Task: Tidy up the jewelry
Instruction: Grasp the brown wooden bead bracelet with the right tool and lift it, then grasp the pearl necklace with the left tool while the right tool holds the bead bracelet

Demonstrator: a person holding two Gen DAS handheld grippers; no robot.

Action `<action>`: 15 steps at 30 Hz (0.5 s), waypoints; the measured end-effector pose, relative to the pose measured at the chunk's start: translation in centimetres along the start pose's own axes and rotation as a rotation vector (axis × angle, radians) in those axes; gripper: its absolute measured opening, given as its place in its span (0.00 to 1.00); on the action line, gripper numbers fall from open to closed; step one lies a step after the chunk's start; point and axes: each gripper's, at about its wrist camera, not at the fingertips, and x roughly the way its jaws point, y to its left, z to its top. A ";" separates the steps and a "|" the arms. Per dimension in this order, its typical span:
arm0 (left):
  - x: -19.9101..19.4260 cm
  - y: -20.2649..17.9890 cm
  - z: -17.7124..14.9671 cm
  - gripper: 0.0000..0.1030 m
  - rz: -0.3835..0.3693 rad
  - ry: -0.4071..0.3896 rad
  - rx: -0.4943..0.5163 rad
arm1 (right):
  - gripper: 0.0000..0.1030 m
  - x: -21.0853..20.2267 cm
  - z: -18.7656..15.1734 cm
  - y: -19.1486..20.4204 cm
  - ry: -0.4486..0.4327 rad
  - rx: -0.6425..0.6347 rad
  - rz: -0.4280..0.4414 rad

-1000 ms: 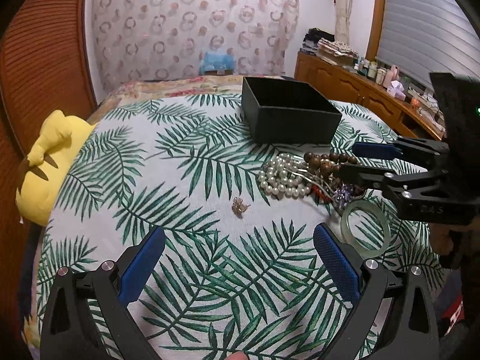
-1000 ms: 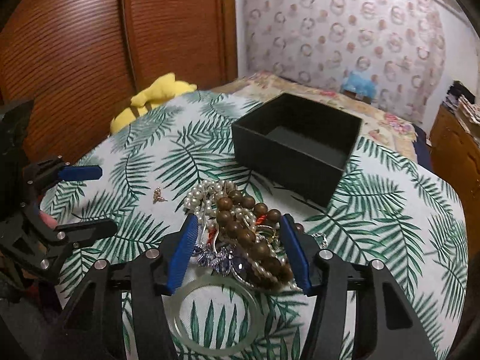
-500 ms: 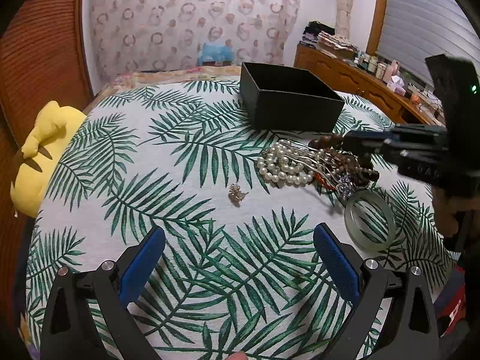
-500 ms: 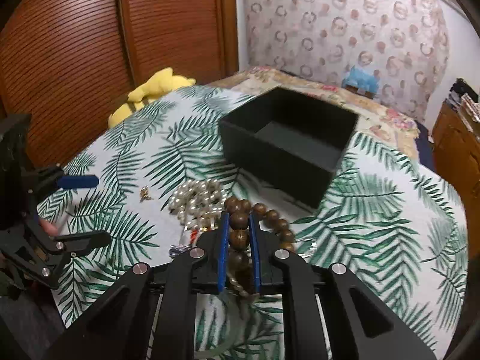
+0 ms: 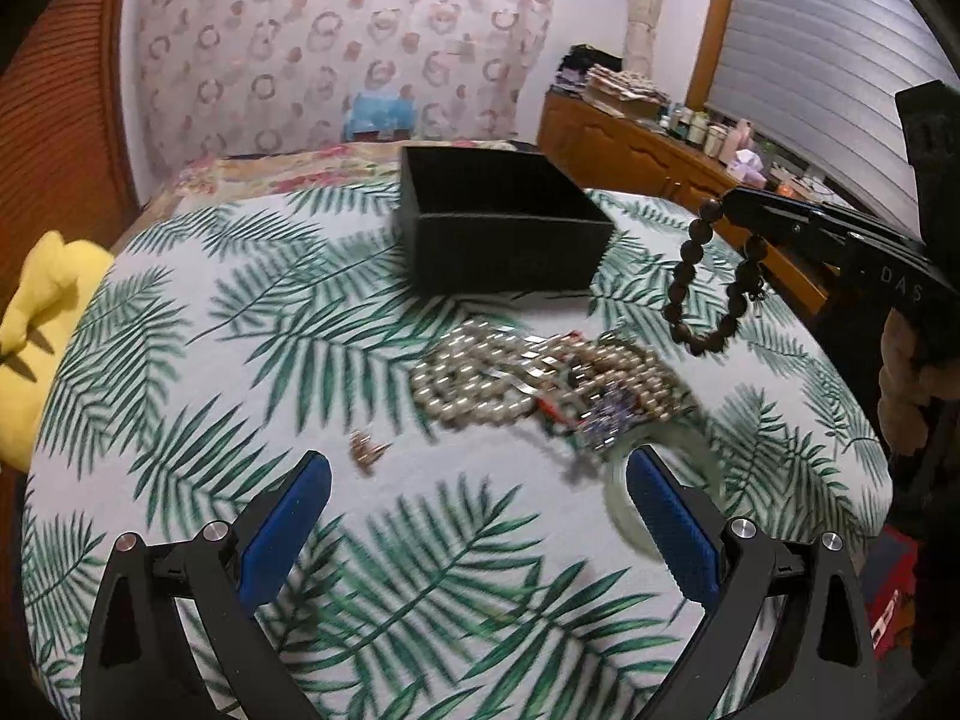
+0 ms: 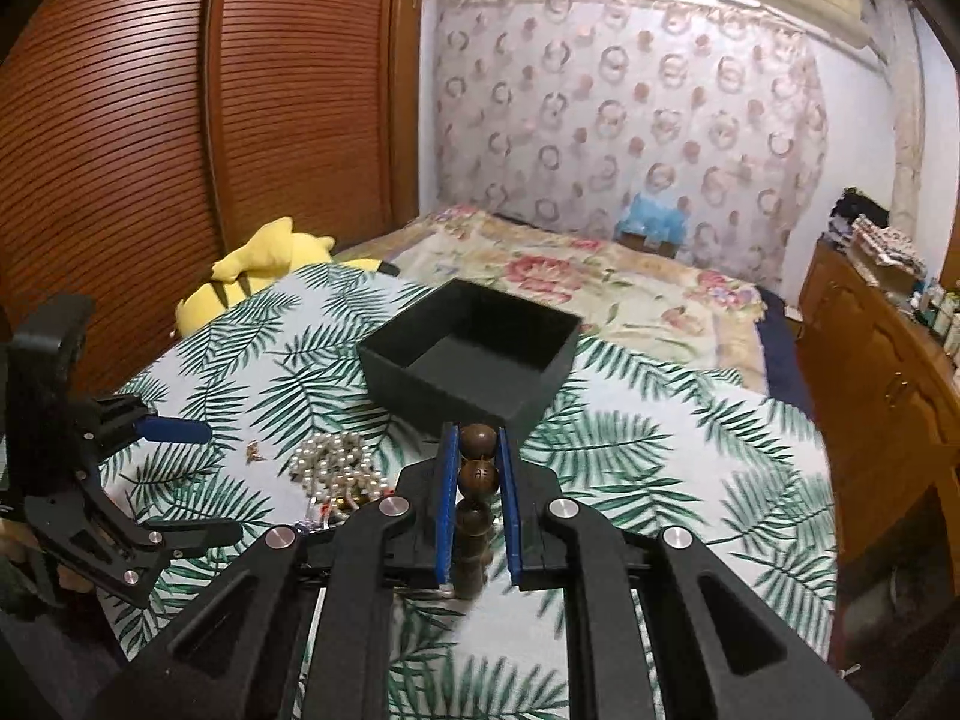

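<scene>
My right gripper (image 6: 477, 450) is shut on a brown wooden bead bracelet (image 6: 478, 474) and holds it in the air; in the left wrist view the bracelet (image 5: 705, 294) hangs from the right gripper (image 5: 729, 204) to the right of the open black box (image 5: 498, 228). The box also shows just beyond the right fingertips (image 6: 474, 351). A pile of pearls and chains (image 5: 540, 378) lies on the leaf-print cloth, with a pale green bangle (image 5: 624, 498) and a small earring (image 5: 369, 450) beside it. My left gripper (image 5: 474, 522) is open and empty above the cloth.
A yellow plush toy (image 5: 36, 324) lies at the left edge of the bed. A wooden dresser (image 5: 648, 150) with bottles stands at the right. A wooden sliding wardrobe (image 6: 180, 120) is to the left. The leaf cloth (image 5: 240, 330) covers the near bed.
My right gripper closed on the bead bracelet in the pile and lifted it clear, moving toward the black box. The left gripper stayed open and shifted slightly.
</scene>
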 end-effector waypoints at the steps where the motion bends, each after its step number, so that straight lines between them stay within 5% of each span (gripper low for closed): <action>1: 0.1 -0.4 0.3 0.92 -0.017 -0.001 0.008 | 0.14 -0.3 0.0 -0.2 -0.005 0.001 -0.007; 10: 1.8 -2.0 2.8 0.63 -0.064 0.017 0.058 | 0.14 -1.8 -1.4 -2.0 -0.008 0.032 -0.039; 15: 3.1 -2.1 4.1 0.36 -0.090 0.042 0.093 | 0.14 -1.3 -2.4 -2.5 0.009 0.057 -0.036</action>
